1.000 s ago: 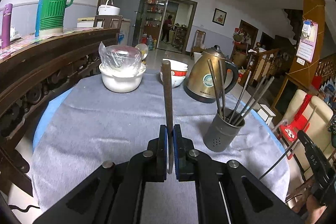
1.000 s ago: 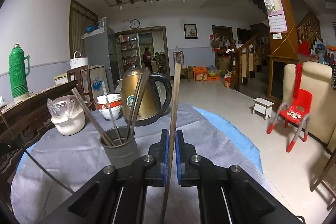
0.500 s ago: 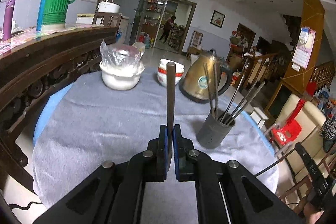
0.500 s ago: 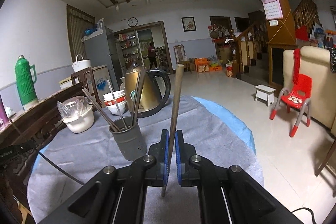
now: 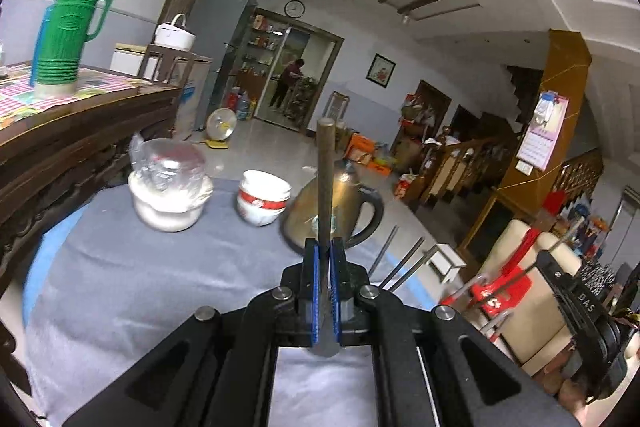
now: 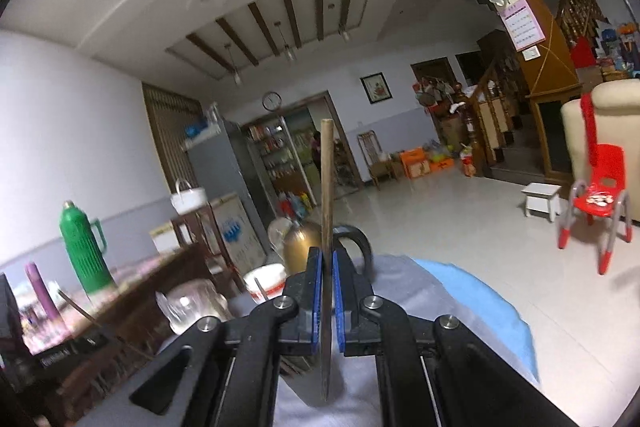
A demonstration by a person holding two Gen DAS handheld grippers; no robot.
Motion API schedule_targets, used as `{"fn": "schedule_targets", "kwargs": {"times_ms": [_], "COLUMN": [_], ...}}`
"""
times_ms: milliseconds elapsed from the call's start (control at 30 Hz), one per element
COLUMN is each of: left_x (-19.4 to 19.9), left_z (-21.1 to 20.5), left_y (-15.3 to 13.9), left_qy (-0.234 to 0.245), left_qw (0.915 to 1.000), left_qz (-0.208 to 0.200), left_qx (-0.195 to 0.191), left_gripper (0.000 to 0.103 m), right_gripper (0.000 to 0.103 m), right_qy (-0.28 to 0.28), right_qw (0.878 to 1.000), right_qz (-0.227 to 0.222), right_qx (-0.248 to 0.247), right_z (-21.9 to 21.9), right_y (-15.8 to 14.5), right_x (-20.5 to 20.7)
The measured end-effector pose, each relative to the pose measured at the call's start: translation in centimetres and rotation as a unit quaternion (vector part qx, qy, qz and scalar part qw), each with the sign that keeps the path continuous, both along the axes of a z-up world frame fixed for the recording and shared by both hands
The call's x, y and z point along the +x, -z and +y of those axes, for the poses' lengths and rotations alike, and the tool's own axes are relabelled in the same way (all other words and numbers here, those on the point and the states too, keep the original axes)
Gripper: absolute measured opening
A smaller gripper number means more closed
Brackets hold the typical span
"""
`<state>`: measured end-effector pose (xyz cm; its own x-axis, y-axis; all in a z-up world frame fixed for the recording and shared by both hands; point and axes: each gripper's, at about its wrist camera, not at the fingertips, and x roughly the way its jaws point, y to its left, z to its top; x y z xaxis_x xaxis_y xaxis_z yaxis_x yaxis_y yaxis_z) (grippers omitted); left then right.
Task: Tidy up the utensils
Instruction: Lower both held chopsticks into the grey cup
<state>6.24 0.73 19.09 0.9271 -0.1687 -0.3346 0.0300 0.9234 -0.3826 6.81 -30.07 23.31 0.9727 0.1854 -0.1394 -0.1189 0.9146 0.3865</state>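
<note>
The left gripper (image 5: 325,267) is clamping its blue fingers (image 5: 311,283) on an upright chopstick (image 5: 325,179) above the grey tabletop (image 5: 140,283). A brass kettle (image 5: 344,203) is sitting behind at twelve o'clock, loose chopstick tips (image 5: 404,263) at two o'clock. The right gripper (image 6: 326,283) is pinching a thin chopstick (image 6: 327,195) upright, kettle (image 6: 300,243) at eleven o'clock

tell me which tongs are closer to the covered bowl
Left. The bowl sits ahead-left of the left tongs; the right tongs are farther off to its right.
</note>
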Motion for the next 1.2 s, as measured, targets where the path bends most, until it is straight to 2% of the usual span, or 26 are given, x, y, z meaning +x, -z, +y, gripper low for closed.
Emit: {"fn": "schedule_targets", "kwargs": {"times_ms": [200,367,800,1000,1200], "left_x": [3.2,5.4,8.4,8.8,8.7], "left_z": [-1.2,-2.1,-3.1,-4.2,-4.9], "left_y": [-0.6,0.6,4.9,6.2,6.6], "left_qy": [0.011,0.014,0.038,0.050,0.064], "left_qw": [0.9999,0.9997,0.9969,0.9946,0.9915], "left_qz": [0.003,0.019,0.068,0.084,0.102], "left_qx": [-0.007,0.002,0.015,0.037,0.049], "left_gripper": [0.005,0.005,0.005,0.006,0.006], "right_gripper": [0.006,0.006,0.006,0.006,0.006], "right_qy": [-0.011,-0.017,-0.037,-0.046,-0.052], "right_qw": [1.000,1.000,0.994,0.990,0.988], "right_qz": [-0.003,0.011,0.088,0.113,0.125], "right_qx": [0.002,-0.015,-0.056,-0.068,-0.072], "right_z": [1.7,3.4,5.7,5.9,6.6], "right_y": [-1.0,0.0,7.1,9.1,9.4], "right_x": [3.0,5.6,10.0,10.4,10.5]}}
